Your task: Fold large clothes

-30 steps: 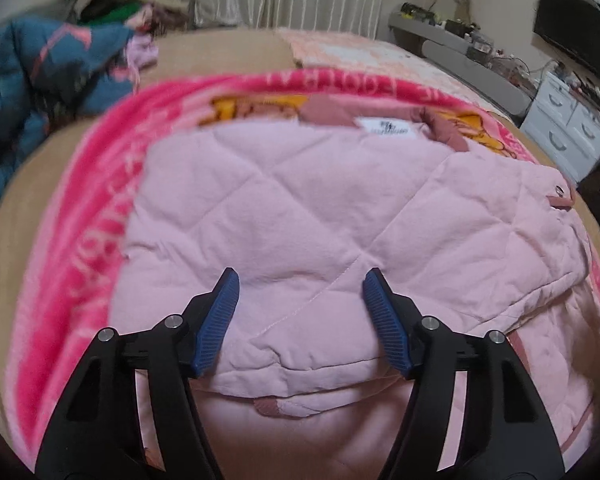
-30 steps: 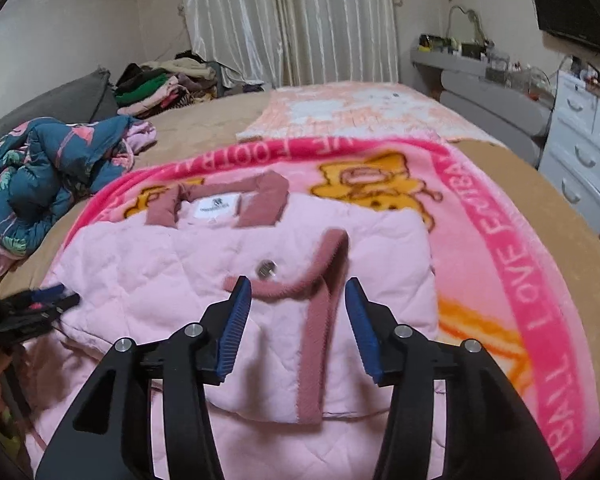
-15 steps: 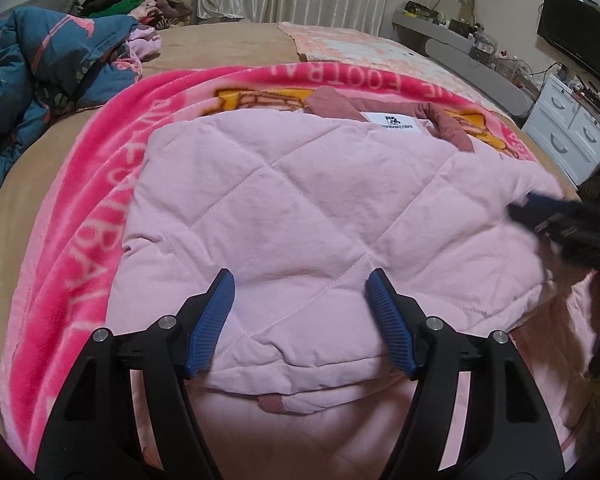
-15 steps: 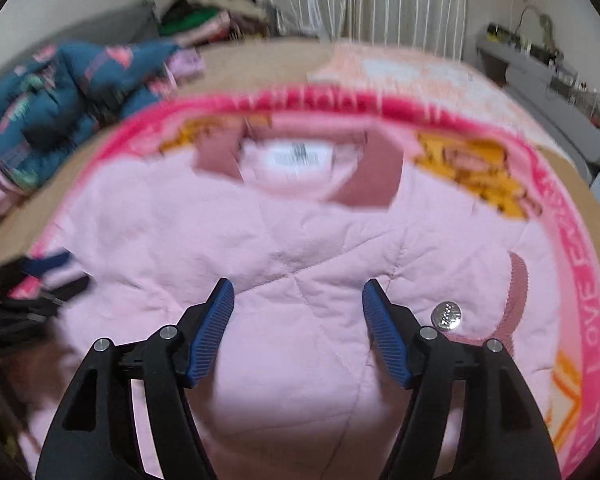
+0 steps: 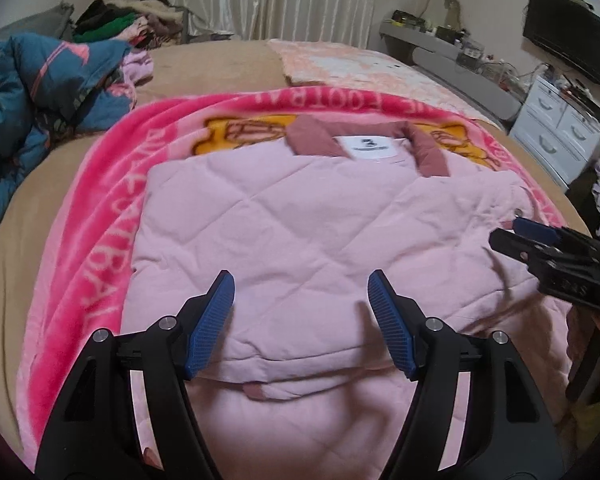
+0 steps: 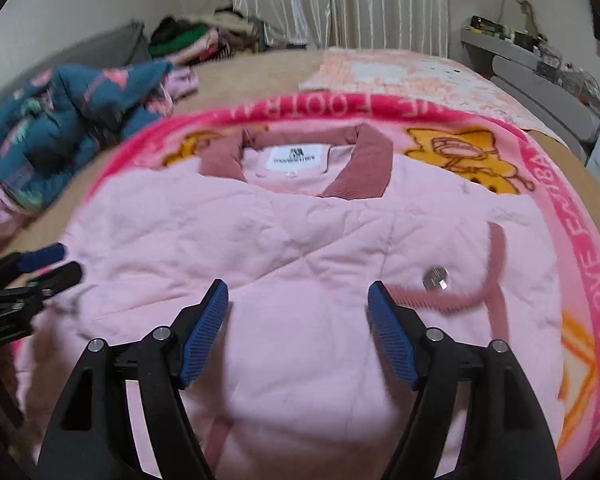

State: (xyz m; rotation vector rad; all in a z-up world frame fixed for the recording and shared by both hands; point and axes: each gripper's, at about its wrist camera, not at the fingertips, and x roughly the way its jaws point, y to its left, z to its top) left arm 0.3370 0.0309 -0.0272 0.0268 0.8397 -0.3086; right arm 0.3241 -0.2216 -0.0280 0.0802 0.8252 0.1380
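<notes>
A quilted pink jacket (image 5: 284, 232) with ribbed collar is lying on a fleecy pink blanket (image 5: 100, 240). The left hand-held gripper (image 5: 301, 300) is hovering agape and empty; the right hand-held gripper (image 6: 298, 304) is opening, holding nothing.

right tool (image 6: 298, 322) slid left off the cuff, jaws opening wider

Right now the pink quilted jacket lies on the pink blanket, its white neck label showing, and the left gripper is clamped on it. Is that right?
Not quite. The left wrist view shows the left gripper open above the pink quilted jacket, gripping nothing. The jacket does lie on the pink blanket, white neck label showing.
</notes>
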